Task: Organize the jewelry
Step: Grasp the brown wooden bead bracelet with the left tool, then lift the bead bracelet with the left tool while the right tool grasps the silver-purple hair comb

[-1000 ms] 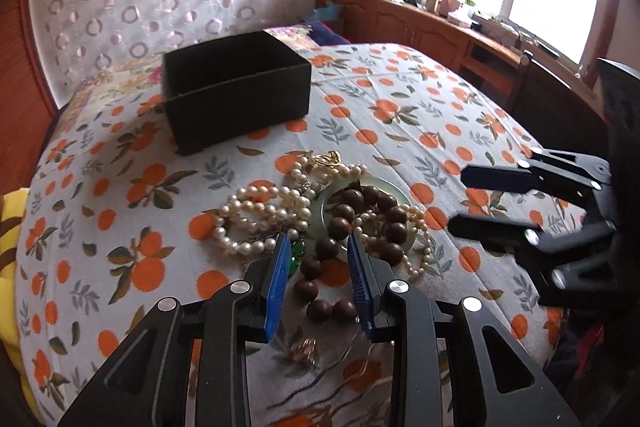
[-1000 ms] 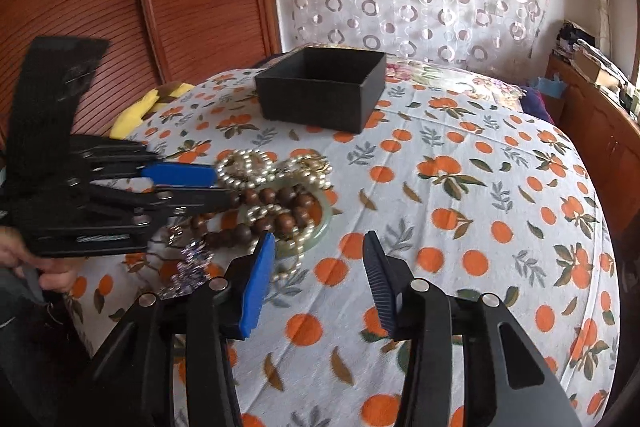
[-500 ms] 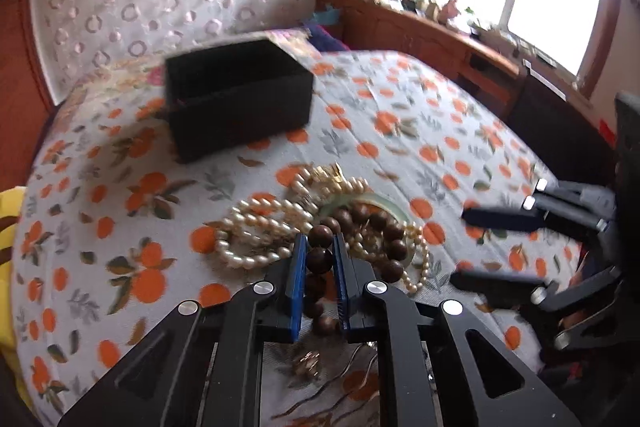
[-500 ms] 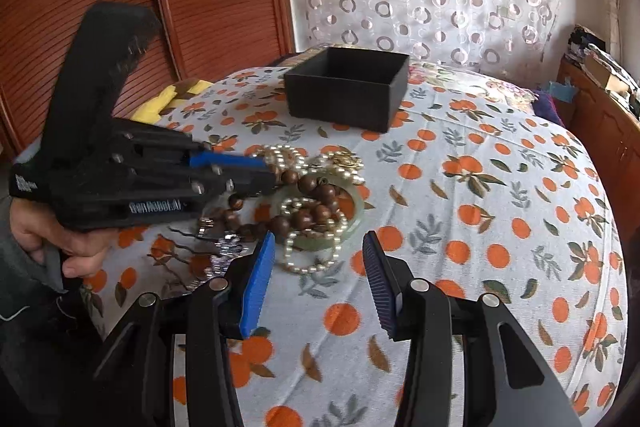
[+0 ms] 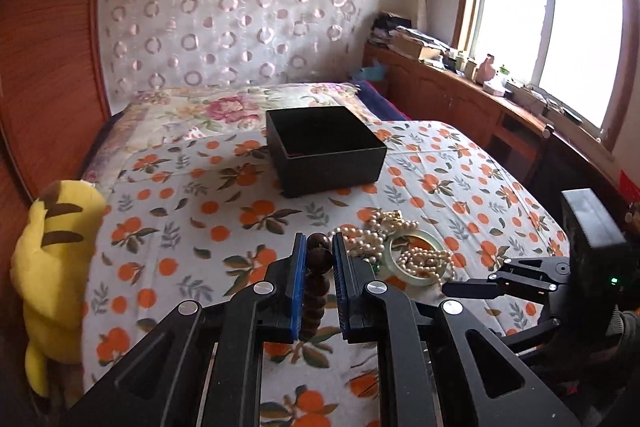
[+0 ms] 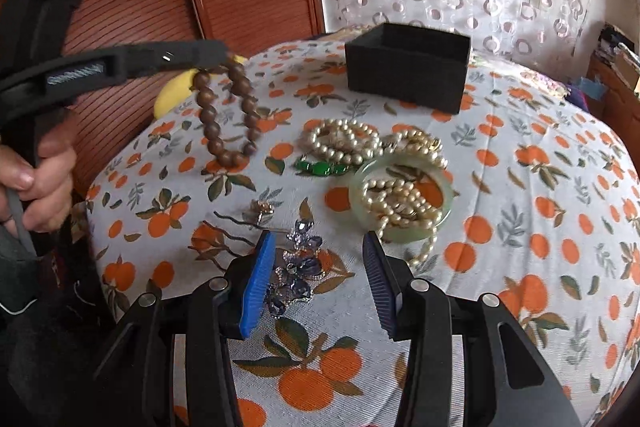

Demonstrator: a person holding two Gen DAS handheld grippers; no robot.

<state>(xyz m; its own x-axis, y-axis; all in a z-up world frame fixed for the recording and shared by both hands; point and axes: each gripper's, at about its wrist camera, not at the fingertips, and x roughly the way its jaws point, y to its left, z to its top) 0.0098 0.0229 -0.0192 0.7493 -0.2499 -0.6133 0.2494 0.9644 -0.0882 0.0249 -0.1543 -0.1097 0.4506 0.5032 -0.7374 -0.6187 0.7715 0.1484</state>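
My left gripper [image 5: 316, 259] grips the brown bead bracelet [image 6: 226, 115] by one bead, a light, limp loop that swings, while my right gripper [image 6: 316, 277] hangs open.

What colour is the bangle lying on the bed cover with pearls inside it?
Pale green bangle, clearest in the right wrist view.
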